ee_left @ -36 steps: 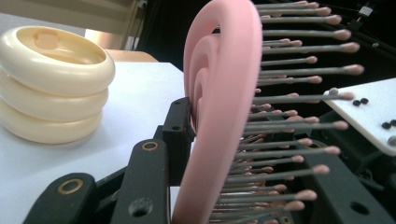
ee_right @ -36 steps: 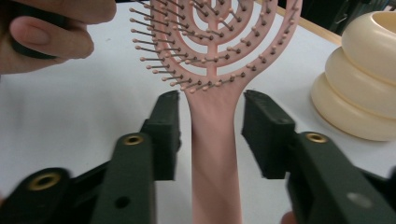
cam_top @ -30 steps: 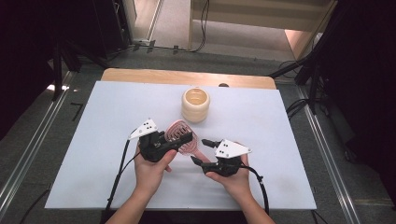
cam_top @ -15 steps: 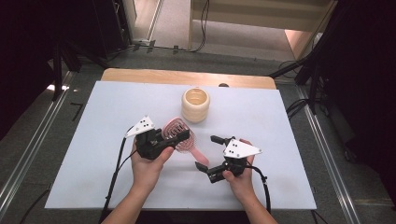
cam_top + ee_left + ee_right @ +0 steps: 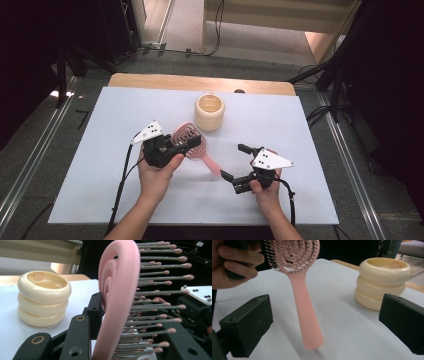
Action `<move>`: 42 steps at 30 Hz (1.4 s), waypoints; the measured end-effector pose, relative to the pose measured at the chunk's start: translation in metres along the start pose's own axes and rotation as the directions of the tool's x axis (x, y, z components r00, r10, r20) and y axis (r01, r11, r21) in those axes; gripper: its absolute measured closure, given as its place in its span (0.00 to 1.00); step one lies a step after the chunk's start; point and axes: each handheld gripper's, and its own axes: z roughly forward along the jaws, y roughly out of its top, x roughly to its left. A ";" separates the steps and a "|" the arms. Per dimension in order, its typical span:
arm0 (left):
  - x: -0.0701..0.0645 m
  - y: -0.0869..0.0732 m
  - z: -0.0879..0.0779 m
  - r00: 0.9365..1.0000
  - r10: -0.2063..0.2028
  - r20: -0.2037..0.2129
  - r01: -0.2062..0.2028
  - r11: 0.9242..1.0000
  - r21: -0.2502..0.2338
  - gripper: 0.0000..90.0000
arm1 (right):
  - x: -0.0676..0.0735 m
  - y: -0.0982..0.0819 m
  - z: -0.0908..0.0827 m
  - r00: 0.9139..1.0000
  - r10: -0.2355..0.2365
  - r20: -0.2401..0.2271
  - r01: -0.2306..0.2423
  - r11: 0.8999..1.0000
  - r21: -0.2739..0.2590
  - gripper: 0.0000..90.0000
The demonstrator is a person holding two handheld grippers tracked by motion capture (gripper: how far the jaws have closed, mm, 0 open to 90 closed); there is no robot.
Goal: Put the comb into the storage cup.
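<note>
1. Since the earlier frame, right tongs [image 5: 232,162] let go of the pink plastic hairbrush's [image 5: 192,145] handle, drew back toward lower right, jaws having just opened wide.
2. Left tongs [image 5: 192,141] clamp the brush head at frame centre, above the white bench [image 5: 100,125].

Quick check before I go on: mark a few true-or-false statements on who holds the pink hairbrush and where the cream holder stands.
1. The left hand-held gripper is shut on the pink hairbrush head. True.
2. The right hand-held gripper grips the brush handle. False: its jaws stand open, the handle off its pads.
3. The cream ringed holder stands upright on the white table. True.
4. The brush lies inside the holder. False: it is held apart from it, nearer the person.
</note>
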 end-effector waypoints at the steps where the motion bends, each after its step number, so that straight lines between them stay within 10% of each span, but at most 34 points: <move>1: 0.000 0.000 0.000 1.000 0.000 -0.001 0.000 1.000 -0.003 0.70 | -0.001 -0.001 -0.002 1.000 -0.003 0.016 0.003 1.000 -0.001 0.00; 42: 0.011 0.026 -0.004 1.000 0.006 0.000 -0.006 1.000 -0.023 0.71 | -0.047 -0.041 -0.090 0.973 0.042 0.226 -0.040 0.999 -0.013 0.00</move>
